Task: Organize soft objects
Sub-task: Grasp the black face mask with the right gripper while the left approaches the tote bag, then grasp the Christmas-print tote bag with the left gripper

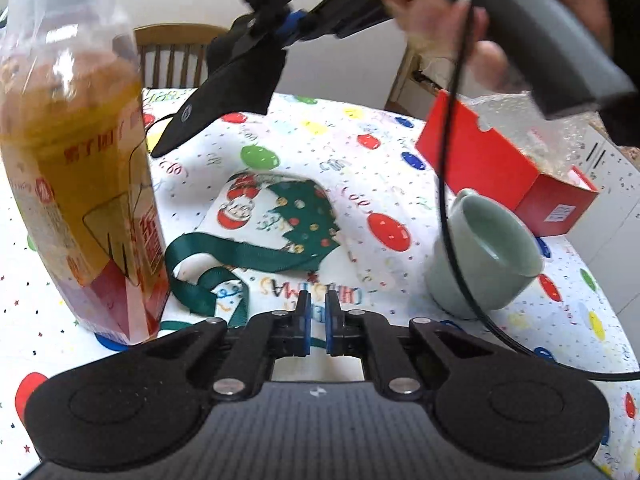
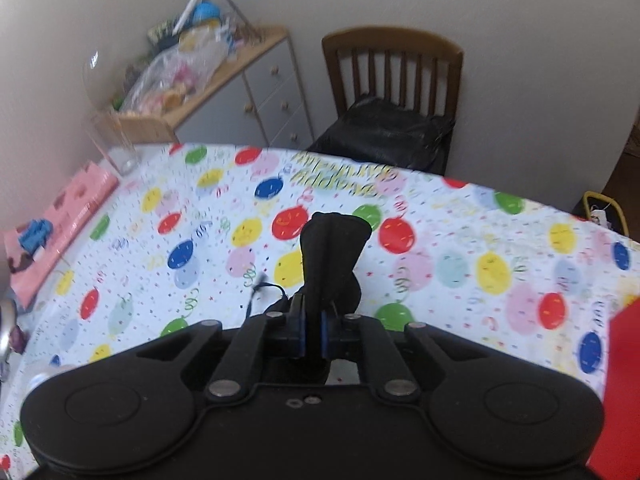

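While my right gripper hangs tilted over the table pinching a black cloth, my left gripper, pressed together, holds a green ribbon. At ten o'clock a snack bag crowds it; a cup at two.

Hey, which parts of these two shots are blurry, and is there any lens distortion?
Left wrist view: the bottle and the right gripper with its black cloth are blurred; the mug looks sharper. Right wrist view: the cabinet clutter is smeared. Both views bow the table edge, fisheye style.
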The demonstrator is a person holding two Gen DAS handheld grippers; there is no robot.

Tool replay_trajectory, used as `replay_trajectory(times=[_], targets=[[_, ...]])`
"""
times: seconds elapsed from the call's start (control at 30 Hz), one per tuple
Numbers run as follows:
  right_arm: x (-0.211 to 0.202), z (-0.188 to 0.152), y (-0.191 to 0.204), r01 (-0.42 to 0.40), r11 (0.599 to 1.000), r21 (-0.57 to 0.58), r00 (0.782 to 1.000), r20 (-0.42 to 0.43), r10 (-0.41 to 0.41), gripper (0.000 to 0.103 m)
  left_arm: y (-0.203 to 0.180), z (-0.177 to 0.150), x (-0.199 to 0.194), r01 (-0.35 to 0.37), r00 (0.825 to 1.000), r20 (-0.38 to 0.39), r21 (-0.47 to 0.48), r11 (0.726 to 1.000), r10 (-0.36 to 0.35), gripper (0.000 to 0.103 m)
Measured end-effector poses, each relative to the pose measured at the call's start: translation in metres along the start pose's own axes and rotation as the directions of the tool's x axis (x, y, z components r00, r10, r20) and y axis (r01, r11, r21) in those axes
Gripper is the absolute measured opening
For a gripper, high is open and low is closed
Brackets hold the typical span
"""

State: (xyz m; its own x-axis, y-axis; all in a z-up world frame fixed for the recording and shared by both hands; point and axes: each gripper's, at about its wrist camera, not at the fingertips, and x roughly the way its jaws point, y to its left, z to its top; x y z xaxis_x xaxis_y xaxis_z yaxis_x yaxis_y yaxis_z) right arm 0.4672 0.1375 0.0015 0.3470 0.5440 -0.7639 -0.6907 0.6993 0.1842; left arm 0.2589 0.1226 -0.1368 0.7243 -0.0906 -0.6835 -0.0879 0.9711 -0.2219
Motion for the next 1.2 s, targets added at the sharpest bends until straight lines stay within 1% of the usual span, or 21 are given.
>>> replay_trajectory(times=[0.2,0.33,0.37,0.4,0.43,0.47,0.5,0.57,0.67,0.83,0.9,1.0,1.1,1.13,1.17,1.2], targets=[[-0.047,-0.011,-0.008,-0.007,0.999,0.031,0.998,0.061,0.005,0.006,-0.004,0.009,-0.01,-0.002,1.0,0.015,0.013,1.0,0.002,0.007],[-0.071,-0.018,-0.014,-0.004,0.999,0.049,0.996,0.092,0.0,0.006,-0.006,0.018,-0.012,-0.002,0.999,0.033,0.022,1.0,0.001,0.015],[-0.076,-0.02,-0.015,-0.004,0.999,0.052,0.995,0.097,-0.001,0.006,-0.007,0.02,-0.011,-0.005,0.999,0.034,0.021,1.0,0.005,0.022],[-0.081,-0.02,-0.017,-0.001,0.998,0.056,0.995,0.103,-0.005,0.006,-0.008,0.022,-0.01,-0.013,0.999,0.036,0.023,1.0,0.012,0.035],[-0.085,-0.022,-0.019,0.002,0.998,0.061,0.994,0.11,-0.009,0.006,-0.009,0.024,-0.01,-0.021,0.999,0.041,0.028,0.999,0.02,0.044],[-0.09,-0.023,-0.021,0.006,0.998,0.065,0.993,0.118,-0.013,0.006,-0.01,0.026,-0.01,-0.026,0.998,0.052,0.032,0.999,0.025,0.064],[-0.095,-0.024,-0.022,0.008,0.998,0.067,0.992,0.125,-0.016,0.006,-0.01,0.028,-0.01,-0.032,0.997,0.064,0.041,0.999,0.029,0.075],[-0.104,-0.028,-0.026,0.013,0.997,0.074,0.99,0.138,-0.023,0.006,-0.013,0.033,-0.005,-0.056,0.996,0.078,0.071,0.996,0.05,0.077],[-0.118,-0.033,-0.035,0.021,0.996,0.092,0.987,0.154,-0.036,0.006,-0.018,0.044,0.011,-0.091,0.994,0.067,0.108,0.99,0.084,0.077],[-0.13,-0.041,-0.049,0.04,0.992,0.12,0.984,0.165,-0.059,0.006,-0.022,0.057,0.033,-0.16,0.986,0.06,0.114,0.98,0.154,0.077],[-0.133,-0.045,-0.054,0.045,0.991,0.129,0.984,0.167,-0.066,0.006,-0.024,0.06,0.042,-0.207,0.978,0.055,0.13,0.97,0.201,0.077],[-0.135,-0.049,-0.061,0.045,0.989,0.144,0.983,0.17,-0.069,0.006,-0.025,0.065,0.059,-0.267,0.964,0.024,0.132,0.954,0.267,0.077],[-0.136,-0.053,-0.066,0.045,0.987,0.157,0.983,0.167,-0.071,0.006,-0.024,0.066,0.074,-0.307,0.951,-0.005,0.135,0.942,0.31,0.077],[-0.136,-0.054,-0.068,0.046,0.986,0.159,0.983,0.166,-0.072,0.006,-0.023,0.067,0.079,-0.315,0.947,-0.016,0.132,0.94,0.319,0.078],[-0.137,-0.055,-0.07,0.046,0.986,0.162,0.984,0.164,-0.073,0.006,-0.02,0.067,0.083,-0.317,0.947,-0.024,0.122,0.941,0.322,0.084],[-0.137,-0.056,-0.072,0.046,0.985,0.164,0.984,0.163,-0.073,0.006,-0.019,0.067,0.085,-0.314,0.947,-0.034,0.111,0.943,0.319,0.085]])
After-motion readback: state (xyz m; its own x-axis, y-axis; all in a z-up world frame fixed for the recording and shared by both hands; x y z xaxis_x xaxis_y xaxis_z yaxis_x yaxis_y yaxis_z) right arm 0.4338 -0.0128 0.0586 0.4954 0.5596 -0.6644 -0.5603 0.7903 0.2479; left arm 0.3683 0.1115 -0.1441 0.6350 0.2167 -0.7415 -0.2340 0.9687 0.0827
